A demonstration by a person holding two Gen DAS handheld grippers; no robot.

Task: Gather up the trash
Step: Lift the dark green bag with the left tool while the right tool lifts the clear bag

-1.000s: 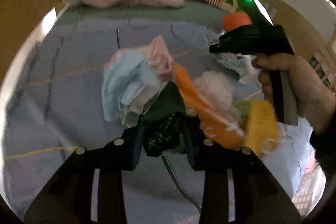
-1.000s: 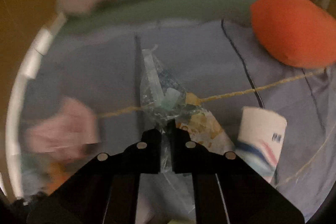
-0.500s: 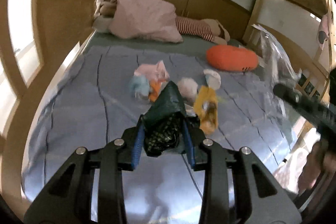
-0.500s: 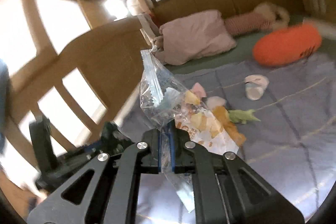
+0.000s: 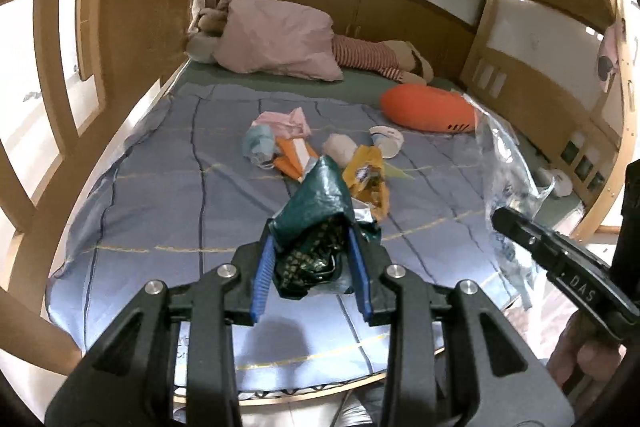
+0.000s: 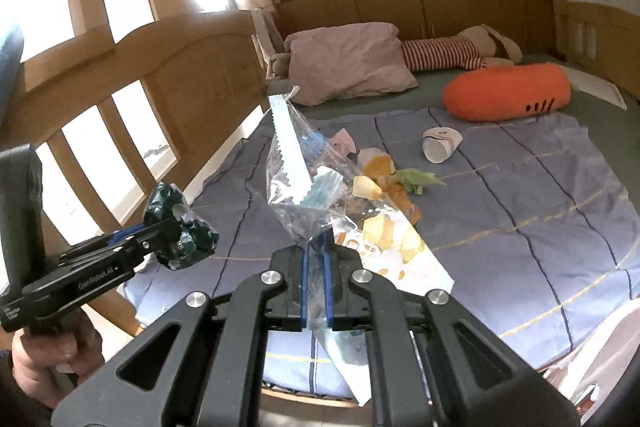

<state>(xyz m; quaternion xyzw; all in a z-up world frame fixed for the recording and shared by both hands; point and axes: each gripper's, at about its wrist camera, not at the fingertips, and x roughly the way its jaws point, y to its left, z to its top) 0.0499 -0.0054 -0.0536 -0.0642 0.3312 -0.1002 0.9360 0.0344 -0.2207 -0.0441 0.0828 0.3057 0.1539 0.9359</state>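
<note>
Left claw (image 5: 312, 267) grasping green wrapper (image 5: 316, 203), right claw (image 6: 316, 277) clenching clear bag (image 6: 300, 187)

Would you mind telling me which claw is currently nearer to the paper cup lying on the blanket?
Right, marginally. The paper cup lies ahead and slightly right of the right claw, which pinches a clear plastic bag. The left claw, gripping a dark green wrapper, sits farther left.

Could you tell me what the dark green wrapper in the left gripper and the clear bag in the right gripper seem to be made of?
The crumpled dark green wrapper looks like glossy foil-lined plastic: sharp creases, shiny highlights, a silvery inner edge. The clear bag looks like thin transparent plastic film: the bedding shows through it, and one edge is a serrated white seal.
</note>
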